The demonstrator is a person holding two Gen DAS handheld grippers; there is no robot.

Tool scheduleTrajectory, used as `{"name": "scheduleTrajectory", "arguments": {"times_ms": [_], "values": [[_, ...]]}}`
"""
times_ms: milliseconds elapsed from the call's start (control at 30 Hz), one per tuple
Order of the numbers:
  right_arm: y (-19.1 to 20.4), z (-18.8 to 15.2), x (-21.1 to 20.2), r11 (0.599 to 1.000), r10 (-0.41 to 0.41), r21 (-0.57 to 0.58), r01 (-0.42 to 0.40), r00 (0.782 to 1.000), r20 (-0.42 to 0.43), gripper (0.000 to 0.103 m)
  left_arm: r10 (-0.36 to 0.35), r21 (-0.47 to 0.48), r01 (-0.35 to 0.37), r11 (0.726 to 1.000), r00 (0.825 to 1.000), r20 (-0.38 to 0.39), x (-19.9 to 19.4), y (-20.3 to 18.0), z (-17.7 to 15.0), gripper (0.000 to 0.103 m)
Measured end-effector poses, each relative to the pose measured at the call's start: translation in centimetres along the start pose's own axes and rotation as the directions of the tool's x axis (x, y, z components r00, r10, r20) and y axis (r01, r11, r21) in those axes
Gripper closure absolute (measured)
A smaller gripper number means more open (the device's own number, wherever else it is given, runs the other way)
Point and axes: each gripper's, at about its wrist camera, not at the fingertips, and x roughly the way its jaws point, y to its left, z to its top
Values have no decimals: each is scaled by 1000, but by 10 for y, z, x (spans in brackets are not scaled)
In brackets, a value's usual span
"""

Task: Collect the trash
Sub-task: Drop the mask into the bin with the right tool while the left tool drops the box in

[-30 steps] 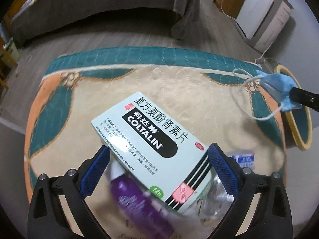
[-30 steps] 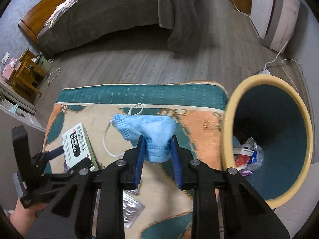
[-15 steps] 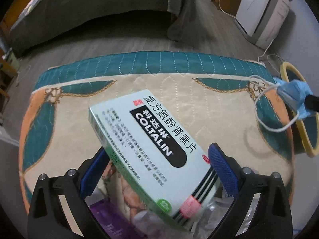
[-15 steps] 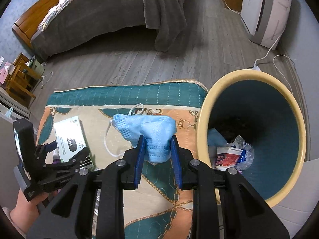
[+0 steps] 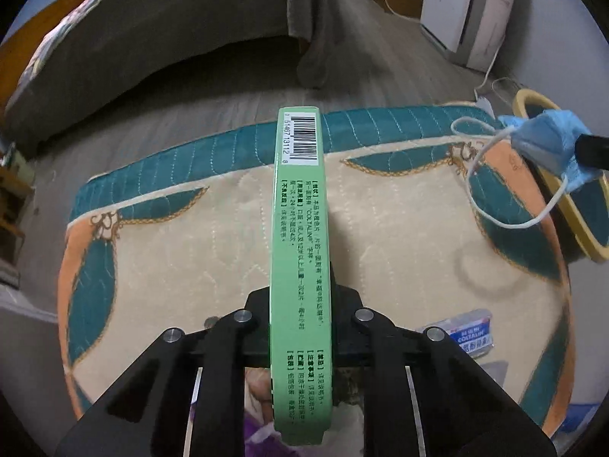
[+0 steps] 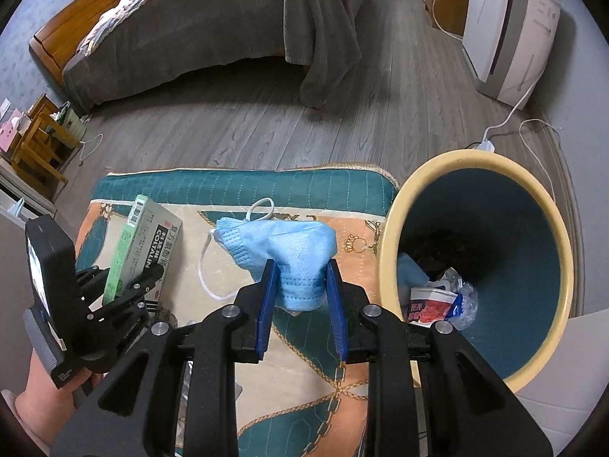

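Turned since half a second ago, the box [image 5: 298, 266] now stands on edge in the left claw [image 5: 300, 327], its narrow green side up, where its printed face showed before. That claw has closed on the box's two broad faces, and the box is lifted off the mat [image 5: 399, 236].

Right of the mat stands the bin [image 6: 384, 266], yellow-rimmed and teal inside. At its bottom lie a white cup [image 6: 430, 301] with red print, some crumpled clear plastic [image 6: 464, 297] and a blue scrap [image 6: 413, 272]. The bin has drawn nearer in the right view.

On the box's green side a barcode [image 5: 303, 138] sits at the far end, with rows of small Chinese print below it; "COLTALIN" reads on the box's face in the right view [image 6: 146, 243]. Near the mat's right side lies a small pack [image 5: 470, 329], also marked "COLTALIN". Purple wrapping [image 5: 259, 430] shows under the box at the mat's near edge.

The right claw [image 6: 300, 301] is pinched on the blue mask [image 6: 281, 247], its blue pads nearly together with the fabric bunched between them. The mask hangs over the mat just left of the bin, ear loops [image 6: 213, 266] trailing.

Beyond the mat are grey floorboards, a bed [image 6: 213, 26] with a grey blanket, and a white appliance [image 6: 510, 26] with a cord [image 6: 510, 118] running towards the bin.
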Motion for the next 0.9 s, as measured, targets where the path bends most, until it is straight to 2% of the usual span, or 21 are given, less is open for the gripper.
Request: {"name": "scheduleTrajectory", "arguments": {"times_ms": [267, 500, 767, 900], "values": [[-7, 1, -26, 1000, -16, 6, 16, 999, 43, 78, -31, 22, 29, 999, 993, 113, -44, -3, 14, 84], [-30, 0, -55, 998, -65, 28, 62, 992, 105, 78, -75, 58, 65, 996, 981, 179, -81, -29, 21, 84], [-95, 0, -89, 982, -164, 123, 143, 971, 177, 78, -185, 158, 154, 975, 961, 205, -107, -91, 36, 84], [-124, -5, -88, 971, -210, 147, 187, 964, 163, 78, -245, 231, 197, 953, 948, 203, -119, -129, 40, 84]]}}
